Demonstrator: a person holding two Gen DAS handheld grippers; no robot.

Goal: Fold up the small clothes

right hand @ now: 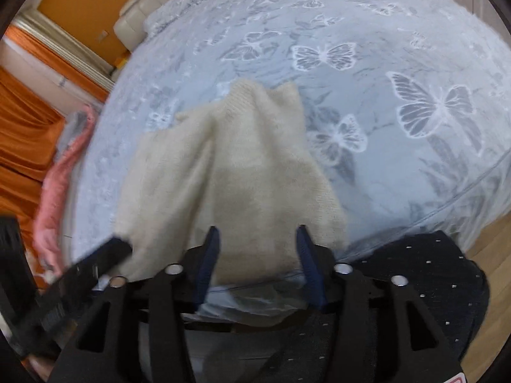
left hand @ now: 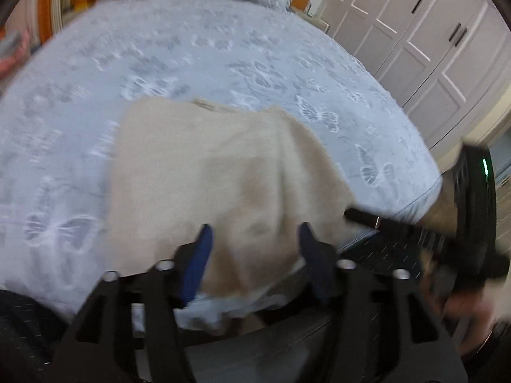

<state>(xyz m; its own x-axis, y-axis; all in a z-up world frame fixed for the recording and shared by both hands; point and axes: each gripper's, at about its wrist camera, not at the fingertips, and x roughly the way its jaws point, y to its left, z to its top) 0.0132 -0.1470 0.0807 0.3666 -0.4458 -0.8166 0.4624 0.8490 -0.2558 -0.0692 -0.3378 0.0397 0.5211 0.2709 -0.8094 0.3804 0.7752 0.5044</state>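
Note:
A cream knitted garment (left hand: 204, 172) lies partly folded on the blue butterfly bedspread (left hand: 191, 54), near the bed's front edge. My left gripper (left hand: 254, 233) is open, its blue fingers (left hand: 201, 255) standing either side of the garment's near edge, holding nothing. The garment also shows in the right wrist view (right hand: 230, 166), with a fold raised along its far end. My right gripper (right hand: 257, 236) is open over the garment's near edge, empty. The right gripper's body shows at the right of the left wrist view (left hand: 415, 233); the left one shows at the lower left of the right wrist view (right hand: 95, 255).
A pink garment (right hand: 60, 185) lies at the bed's left edge. White wardrobe doors (left hand: 415, 38) stand to the right of the bed. A cream headboard (right hand: 143, 12), orange wall and orange curtains (right hand: 22, 134) are at the far side. The views are motion-blurred.

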